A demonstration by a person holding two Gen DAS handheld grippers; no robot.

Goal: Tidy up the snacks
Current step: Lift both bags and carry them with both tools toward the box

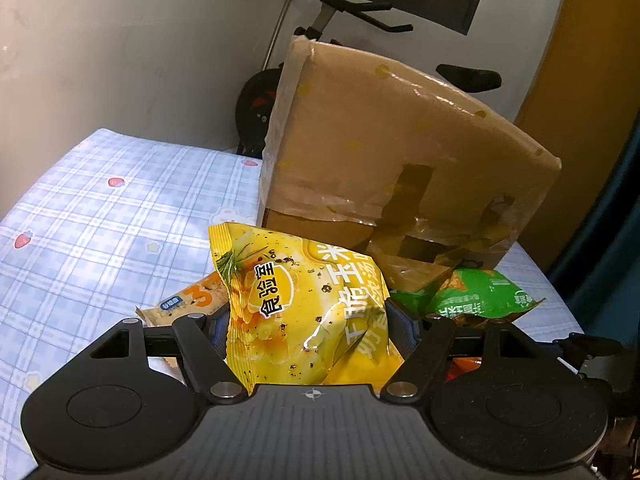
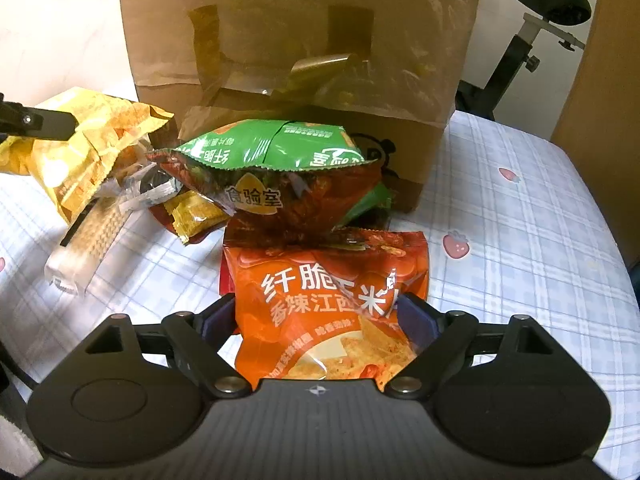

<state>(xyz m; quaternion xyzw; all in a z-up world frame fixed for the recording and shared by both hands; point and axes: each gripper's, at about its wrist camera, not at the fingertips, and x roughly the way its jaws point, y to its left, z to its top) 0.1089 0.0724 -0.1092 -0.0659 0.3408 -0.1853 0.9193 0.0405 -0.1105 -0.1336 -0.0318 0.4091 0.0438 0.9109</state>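
Note:
My left gripper (image 1: 308, 328) is shut on a yellow snack bag (image 1: 296, 292), whose lower part is pinched between the pads. In the right wrist view that same yellow bag (image 2: 92, 140) hangs at the left, with a left finger (image 2: 40, 124) against it. My right gripper (image 2: 318, 318) is shut on an orange snack bag (image 2: 332, 292), both pads against its crinkled sides. Behind it a green bag (image 2: 276, 144) lies on a dark red bag (image 2: 304, 200). The green bag (image 1: 480, 296) also shows to the right in the left wrist view.
A tall brown taped box (image 2: 300, 40) stands behind the pile on a blue checked cloth (image 2: 520, 240). A clear wafer pack (image 2: 88, 240), a small yellow packet (image 2: 196, 212) and a beige packet (image 1: 192, 304) lie nearby. An exercise bike (image 2: 552, 4) stands beyond the table.

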